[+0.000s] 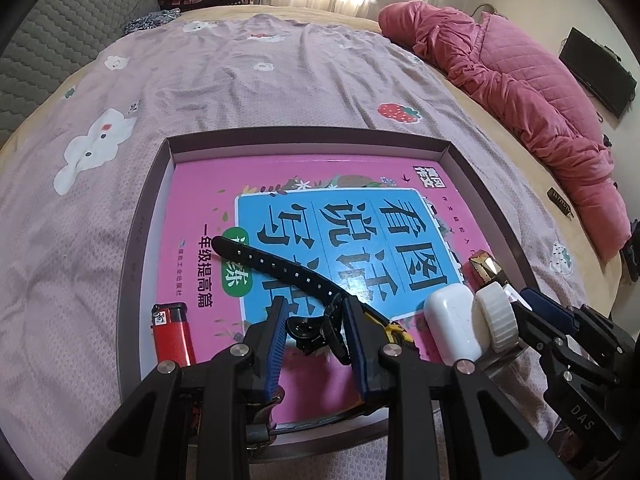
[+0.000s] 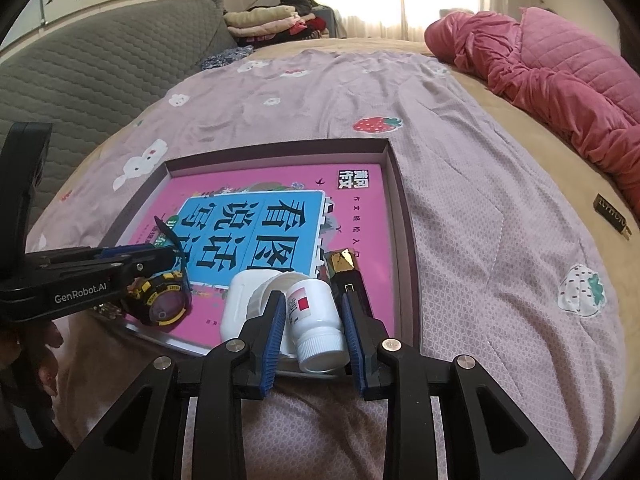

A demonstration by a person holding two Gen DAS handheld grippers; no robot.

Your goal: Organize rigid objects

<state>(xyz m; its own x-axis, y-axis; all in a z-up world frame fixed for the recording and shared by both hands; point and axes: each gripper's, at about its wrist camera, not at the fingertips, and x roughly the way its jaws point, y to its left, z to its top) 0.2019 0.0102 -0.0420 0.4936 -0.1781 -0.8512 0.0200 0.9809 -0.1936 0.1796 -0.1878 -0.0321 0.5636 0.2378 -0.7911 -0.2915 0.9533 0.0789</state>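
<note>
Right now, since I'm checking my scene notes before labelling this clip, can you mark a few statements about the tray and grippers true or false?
1. The left gripper grips the watch. True.
2. The red lighter lies outside the tray. False: it lies inside it.
3. The small white bottle sits between the right gripper's fingers. True.
4. The tray rests on a wooden table. False: it rests on a patterned bedsheet.

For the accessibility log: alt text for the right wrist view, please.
The right gripper has a small white bottle between its jaws at the near edge of a shallow box holding a pink book; the left gripper holds a black-and-yellow watch.
</note>
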